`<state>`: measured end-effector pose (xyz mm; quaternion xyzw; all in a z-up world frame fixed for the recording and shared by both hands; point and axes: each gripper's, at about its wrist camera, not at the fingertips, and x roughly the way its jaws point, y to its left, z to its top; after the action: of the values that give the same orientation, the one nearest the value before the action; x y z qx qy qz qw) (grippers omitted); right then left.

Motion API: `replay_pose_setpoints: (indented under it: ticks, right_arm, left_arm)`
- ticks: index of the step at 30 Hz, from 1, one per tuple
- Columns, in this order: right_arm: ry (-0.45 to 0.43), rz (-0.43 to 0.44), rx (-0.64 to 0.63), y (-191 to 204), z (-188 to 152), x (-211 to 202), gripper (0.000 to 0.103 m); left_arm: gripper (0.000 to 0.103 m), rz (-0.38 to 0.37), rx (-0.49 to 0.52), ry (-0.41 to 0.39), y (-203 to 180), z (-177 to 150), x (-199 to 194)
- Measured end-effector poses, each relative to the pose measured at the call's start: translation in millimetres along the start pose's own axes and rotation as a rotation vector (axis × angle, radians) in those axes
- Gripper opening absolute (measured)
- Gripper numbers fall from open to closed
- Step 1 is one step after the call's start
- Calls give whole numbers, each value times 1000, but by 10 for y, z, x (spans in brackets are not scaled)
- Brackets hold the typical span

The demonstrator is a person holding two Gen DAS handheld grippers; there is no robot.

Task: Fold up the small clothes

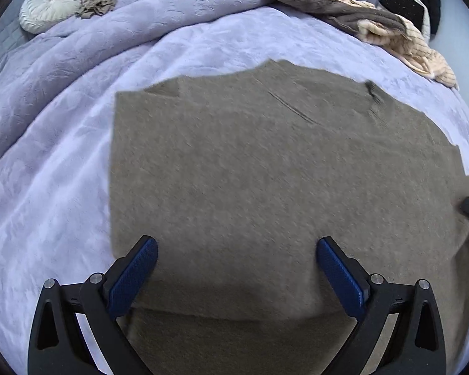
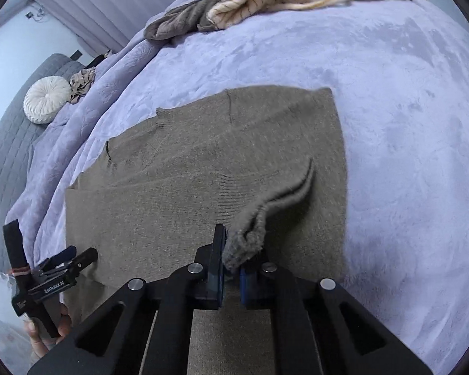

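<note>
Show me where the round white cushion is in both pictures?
Left wrist view: the round white cushion sits at the top left, beyond the lilac blanket.
Right wrist view: it is at the left edge, about a third of the way down.
Shared landmark: the crumpled beige cloth lying right beside it.

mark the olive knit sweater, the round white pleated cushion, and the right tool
olive-brown knit sweater (image 1: pixel 250 172), left wrist view, middle of the flat body.
round white pleated cushion (image 2: pixel 47 99), right wrist view, centre button.
right tool (image 2: pixel 233 270), right wrist view, between fingertips, shut on a sweater fold.
</note>
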<state>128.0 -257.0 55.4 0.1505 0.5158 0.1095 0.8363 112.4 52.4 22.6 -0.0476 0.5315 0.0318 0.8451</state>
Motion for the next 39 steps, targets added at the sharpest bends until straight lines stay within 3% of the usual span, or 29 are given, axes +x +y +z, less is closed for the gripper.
replay_pose_setpoints:
  ticks: [4,9,11,15,17,18,21,24,26,27,30,33,35,39]
  right_arm:
    - [-106,-5,-144,355,10,-249,7]
    - [-7,-100,-97,71,-77,-44,9]
    - [25,-131,-62,-91,-137,-22,24]
    - [-90,-222,-52,-90,-216,-414,37]
    - [-151,-237,-111,126,-258,-552,67]
    - [-149,-236,-147,269,-271,-520,71]
    - [-72,-220,-234,576,-293,-216,71]
    - [96,-279,-231,605,-343,258,70]
    - [73,-312,-248,623,-386,245,71]
    - [47,-340,-247,666,-417,127,71]
    - [-37,-253,-255,811,-621,-178,76]
    - [50,-237,-260,885,-855,-33,77]
    - [116,-259,-249,860,-1060,95,76]
    - [72,-302,-348,943,-1641,-152,79]
  left_arm:
    - [102,-23,-91,30,272,50,79]
    - [102,9,-52,32,238,1,15]
    - [102,28,-60,18,244,-18,-129]
    - [102,-51,-42,-33,126,-87,-451]
    - [102,-49,12,-27,-66,-84,-431]
    - [102,-43,39,-14,-182,-65,-366]
    - [102,-16,77,69,-373,-93,-72]
    - [102,-2,61,102,-324,-184,22]
    - [102,-1,48,71,-299,-257,-175]
    - [102,-43,51,47,-308,-335,-304]
    - [102,-93,87,63,-413,-524,-370]
    - [102,-27,129,134,-504,-752,-193]
    - [102,-16,144,128,-498,-930,-235]
    - [103,7,212,94,-478,-1508,-524]
